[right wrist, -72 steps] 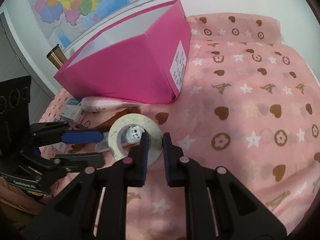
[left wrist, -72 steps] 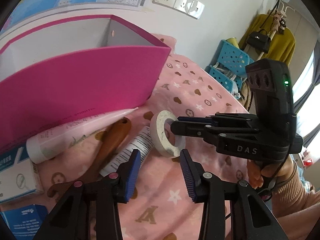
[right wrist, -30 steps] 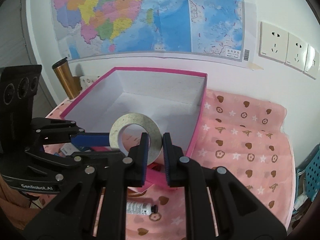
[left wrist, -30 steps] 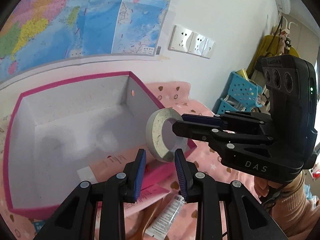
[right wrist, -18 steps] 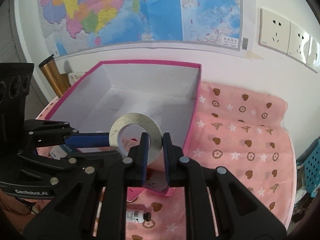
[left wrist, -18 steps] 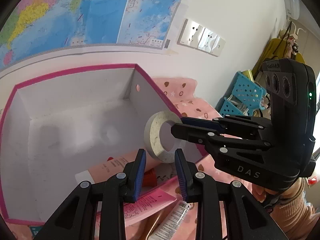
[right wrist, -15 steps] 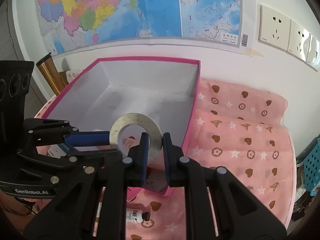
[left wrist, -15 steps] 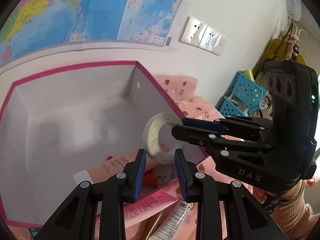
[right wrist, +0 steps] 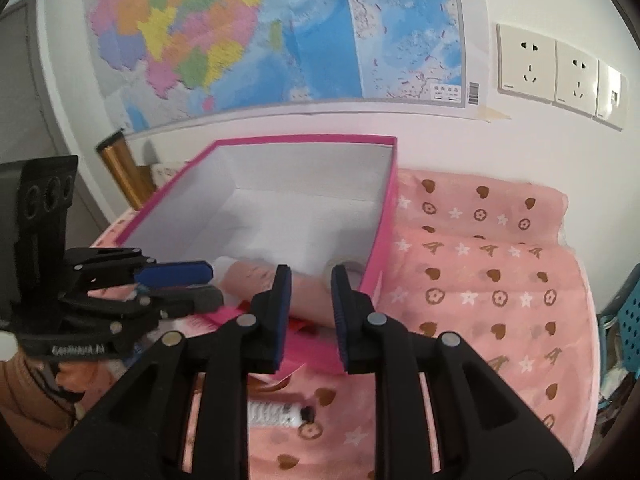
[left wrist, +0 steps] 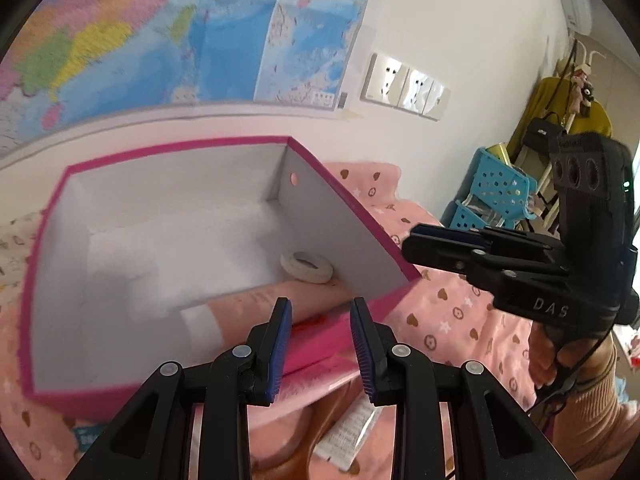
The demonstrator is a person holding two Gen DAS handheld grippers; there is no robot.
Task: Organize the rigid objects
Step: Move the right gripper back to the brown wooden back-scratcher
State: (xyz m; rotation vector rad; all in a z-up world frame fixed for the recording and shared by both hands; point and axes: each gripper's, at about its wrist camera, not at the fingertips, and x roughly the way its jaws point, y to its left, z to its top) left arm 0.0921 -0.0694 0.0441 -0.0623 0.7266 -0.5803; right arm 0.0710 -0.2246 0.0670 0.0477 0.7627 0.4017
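A pink box (left wrist: 352, 208) with a white inside stands on the pink cloth; it also shows in the right wrist view (right wrist: 384, 216). A white tape roll (left wrist: 306, 266) lies flat in its near right corner, partly seen in the right wrist view (right wrist: 349, 267). A pink tube (left wrist: 260, 300) lies in the box beside it. My left gripper (left wrist: 320, 336) is open and empty above the box's near wall. My right gripper (right wrist: 308, 304) is open and empty above the box's near right corner.
A white tube (right wrist: 276, 412) lies on the cloth (right wrist: 480, 280) in front of the box. A gold flask (right wrist: 124, 172) stands left of the box by the wall. Blue baskets (left wrist: 496, 192) stand to the right beyond the table.
My right gripper opened and let go of the tape roll, which dropped into the box's corner. Both grippers drew back from the box, and the left gripper opened wider.
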